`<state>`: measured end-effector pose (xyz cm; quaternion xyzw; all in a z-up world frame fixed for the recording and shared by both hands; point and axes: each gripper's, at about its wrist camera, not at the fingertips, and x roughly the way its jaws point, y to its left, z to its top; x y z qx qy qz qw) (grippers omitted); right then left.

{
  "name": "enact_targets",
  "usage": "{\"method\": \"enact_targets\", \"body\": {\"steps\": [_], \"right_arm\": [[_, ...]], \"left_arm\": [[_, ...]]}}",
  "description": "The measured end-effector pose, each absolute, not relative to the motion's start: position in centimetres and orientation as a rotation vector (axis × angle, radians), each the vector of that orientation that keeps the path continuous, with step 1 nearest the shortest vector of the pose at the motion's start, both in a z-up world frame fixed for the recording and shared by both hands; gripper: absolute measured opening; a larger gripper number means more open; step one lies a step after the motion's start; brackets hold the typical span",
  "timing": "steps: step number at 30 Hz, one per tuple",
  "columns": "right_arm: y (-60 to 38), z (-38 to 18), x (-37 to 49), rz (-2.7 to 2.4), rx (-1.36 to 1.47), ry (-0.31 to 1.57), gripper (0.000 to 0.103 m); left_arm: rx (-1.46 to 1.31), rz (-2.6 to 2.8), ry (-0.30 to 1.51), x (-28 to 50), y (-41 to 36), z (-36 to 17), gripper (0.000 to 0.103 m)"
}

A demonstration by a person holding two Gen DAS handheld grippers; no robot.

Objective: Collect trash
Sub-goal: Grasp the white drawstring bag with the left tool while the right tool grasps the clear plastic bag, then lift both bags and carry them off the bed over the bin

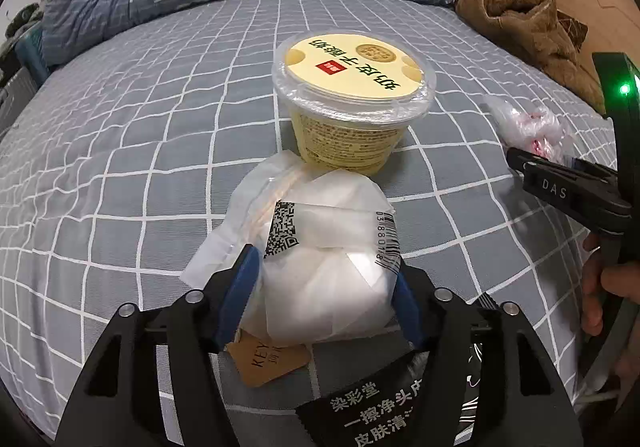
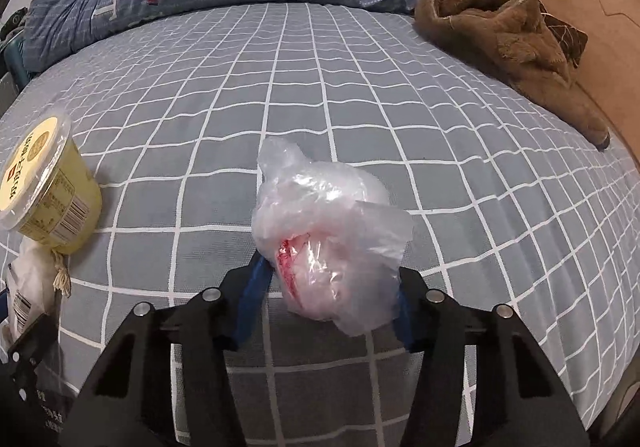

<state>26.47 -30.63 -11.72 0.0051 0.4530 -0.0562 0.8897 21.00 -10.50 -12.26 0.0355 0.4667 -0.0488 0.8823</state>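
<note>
Left gripper [image 1: 324,287] clamped on white wrapped bundle [image 1: 320,247], on the checked bed sheet [image 1: 120,167] just before yellow tub [image 1: 352,103]. Right gripper [image 2: 332,287] squeezing crumpled clear bag [image 2: 328,231]; red thing inside, too blurry to name.

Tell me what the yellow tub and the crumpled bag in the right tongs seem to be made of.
Yellow tub: likely plastic, with a glossy clear lid that catches the light over a printed label. Crumpled bag: thin translucent plastic film, shiny and wrinkled, with something red showing through.
</note>
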Motion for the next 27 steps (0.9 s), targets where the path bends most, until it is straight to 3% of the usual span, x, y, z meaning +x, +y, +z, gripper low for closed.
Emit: {"method": "enact_targets", "body": {"steps": [9,27], "right_arm": [[-30.3,-11.0,26.2,-0.122,-0.009,0.932,0.049],[-28.4,-7.2,23.4,-0.096,-0.012,0.857,0.049]], "left_arm": [[0.07,-0.108,0.941,20.6,-10.3,-11.5,0.051],[0.017,-0.13,0.885,18.9,-9.0,-8.2,0.051]]}}
